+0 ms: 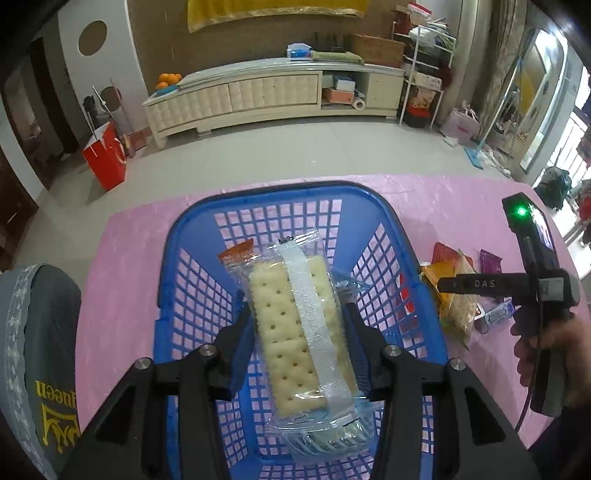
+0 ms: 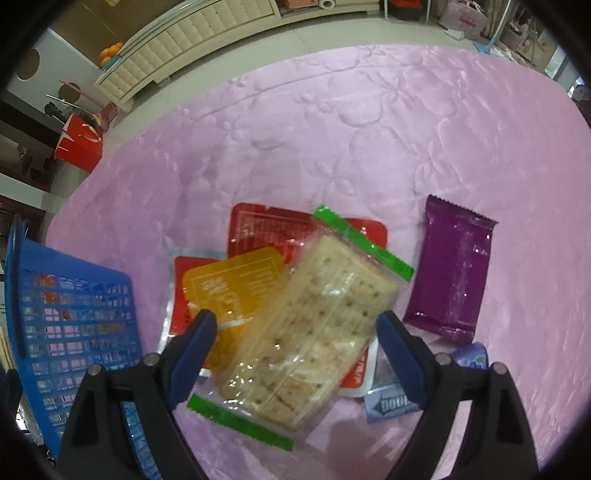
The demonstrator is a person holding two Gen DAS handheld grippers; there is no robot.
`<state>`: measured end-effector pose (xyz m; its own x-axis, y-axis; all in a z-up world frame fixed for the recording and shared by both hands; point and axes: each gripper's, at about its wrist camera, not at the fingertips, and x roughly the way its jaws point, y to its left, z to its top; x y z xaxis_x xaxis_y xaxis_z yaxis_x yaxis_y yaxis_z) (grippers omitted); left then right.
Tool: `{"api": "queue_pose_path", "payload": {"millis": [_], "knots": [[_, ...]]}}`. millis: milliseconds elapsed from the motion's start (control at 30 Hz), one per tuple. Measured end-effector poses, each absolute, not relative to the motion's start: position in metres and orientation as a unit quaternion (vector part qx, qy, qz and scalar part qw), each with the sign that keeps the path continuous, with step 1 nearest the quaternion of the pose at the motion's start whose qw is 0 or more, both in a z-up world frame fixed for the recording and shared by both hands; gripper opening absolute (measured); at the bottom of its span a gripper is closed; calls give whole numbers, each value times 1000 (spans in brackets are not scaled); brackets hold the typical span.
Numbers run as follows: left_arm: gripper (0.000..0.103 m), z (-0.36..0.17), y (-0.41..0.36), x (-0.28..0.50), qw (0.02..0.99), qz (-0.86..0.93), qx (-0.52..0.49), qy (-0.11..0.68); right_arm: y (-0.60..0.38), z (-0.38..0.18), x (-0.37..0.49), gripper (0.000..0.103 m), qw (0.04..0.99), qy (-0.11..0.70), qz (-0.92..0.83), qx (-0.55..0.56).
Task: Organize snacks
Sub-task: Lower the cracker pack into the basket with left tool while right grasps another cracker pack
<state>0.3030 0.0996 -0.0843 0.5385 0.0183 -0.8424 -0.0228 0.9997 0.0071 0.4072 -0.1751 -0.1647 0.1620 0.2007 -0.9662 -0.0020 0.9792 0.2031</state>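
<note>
Here the left gripper (image 1: pixel 297 317) hangs over a blue basket (image 1: pixel 177 251), its jaws pressed on both long sides of a clear cracker pack (image 1: pixel 299 332) with a white seam strip down its middle. Under that pack, more wrapped snacks (image 1: pixel 332 439) lie on the basket's mesh floor, one with an orange end showing at the far side.

The basket stands on a pink cloth (image 1: pixel 129 251) with an embossed flower pattern that covers the whole table. To the basket's right a loose pile of snacks sits on the cloth, and the right gripper (image 2: pixel 295 332) is above it, jaws wide apart and holding nothing. Between the fingers lies a green-edged cracker pack (image 2: pixel 314 325), tilted across a yellow sachet (image 2: pixel 229 284) and a red sachet (image 2: pixel 266 225). A purple bar (image 2: pixel 450 273) lies apart to the right, and a small blue-grey wrapper (image 2: pixel 388 402) sits near the right finger.

Beyond the table is a pale tiled floor. A long cream cabinet (image 1: pixel 273 96) runs along the far wall with oranges (image 1: pixel 169 79) on its left end and boxes on top. A red bag (image 1: pixel 105 158) stands on the floor to the left, a cluttered rack (image 1: pixel 424 74) to the right, and a yellow cloth (image 1: pixel 273 11) hangs above.
</note>
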Motion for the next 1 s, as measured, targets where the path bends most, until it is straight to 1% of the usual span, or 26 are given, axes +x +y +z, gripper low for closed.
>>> {"api": "queue_pose_path", "payload": {"millis": [100, 233, 300, 567, 733, 900, 1000], "knots": [[44, -89, 96, 305, 875, 5, 0, 484, -179, -169, 406, 82, 759, 642, 66, 86], [44, -94, 98, 305, 872, 0, -5, 489, -176, -164, 401, 72, 773, 626, 81, 58], [44, -96, 97, 303, 871, -1, -6, 492, -175, -161, 396, 70, 777, 621, 86, 55], [44, -96, 97, 286, 872, -4, -4, 489, -176, -130, 363, 69, 798, 590, 118, 40], [44, -89, 104, 277, 876, -9, -12, 481, -174, -94, 343, 69, 810, 566, 144, 43], [45, -86, 117, 279, 877, -3, -15, 480, -151, -54, 327, 69, 825, 534, 186, 23], [50, -85, 122, 277, 873, -1, -15, 487, -138, -36, 320, 69, 830, 517, 207, 9]]}}
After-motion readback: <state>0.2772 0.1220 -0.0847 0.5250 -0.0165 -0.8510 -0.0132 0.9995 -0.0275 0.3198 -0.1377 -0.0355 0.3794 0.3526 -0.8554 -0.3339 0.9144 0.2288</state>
